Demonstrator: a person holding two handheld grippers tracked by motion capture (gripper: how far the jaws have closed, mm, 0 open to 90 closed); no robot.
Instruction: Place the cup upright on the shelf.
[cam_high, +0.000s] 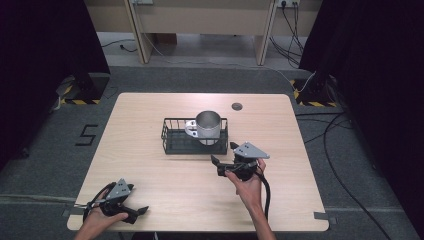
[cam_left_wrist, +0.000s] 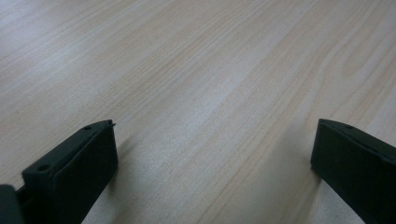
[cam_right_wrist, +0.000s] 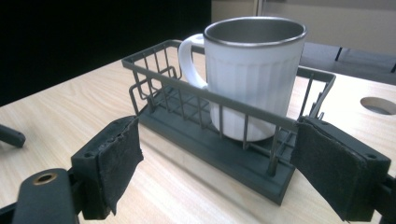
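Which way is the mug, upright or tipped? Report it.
Upright. The mug stands on its base inside the basket, open mouth up and rim level.

Light wood table on grey carpet. Black curtains hang left and right, a pale desk stands far, cables trail right.

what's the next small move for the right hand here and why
Probably raise the right tongs and ease them forward over the wire basket toward the mug. Their jaws stand open just short of the basket's near rail, and the mug stands upright inside it, ungripped.
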